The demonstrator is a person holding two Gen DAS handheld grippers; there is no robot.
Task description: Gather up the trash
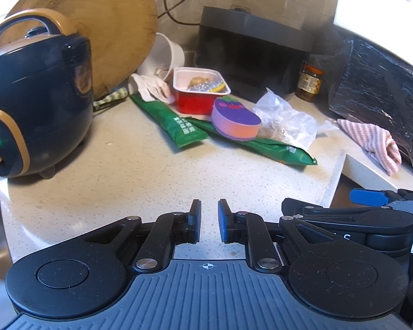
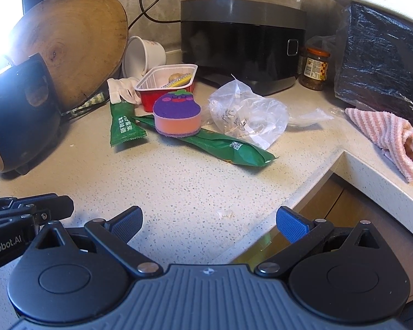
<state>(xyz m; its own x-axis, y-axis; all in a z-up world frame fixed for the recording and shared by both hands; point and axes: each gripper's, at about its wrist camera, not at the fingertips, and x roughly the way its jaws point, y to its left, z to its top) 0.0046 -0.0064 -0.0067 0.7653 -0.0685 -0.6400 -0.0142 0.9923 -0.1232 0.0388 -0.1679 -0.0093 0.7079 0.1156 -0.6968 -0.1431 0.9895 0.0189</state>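
Both tongs hang empty above the near speckled stone counter (image 2: 179, 192), left gripper (image 1: 209, 220) narrowly parted, right gripper (image 2: 209, 225) spread wide (nothing between either), while farther off two green foil wrappers (image 2: 225, 145), a crumpled clear plastic bag (image 2: 247, 112) and a red plastic tray (image 2: 165, 85) lie beside an aubergine-shaped purple sponge (image 2: 177, 115).

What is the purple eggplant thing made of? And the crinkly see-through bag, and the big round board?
The eggplant thing looks like a soft foam sponge: matte, thick orange body, fuzzy purple top with a printed face. The see-through bag looks like thin plastic film: clear, wrinkled, shiny in spots. The round board looks like wood: brown, with grain rings and a knot, dull finish.
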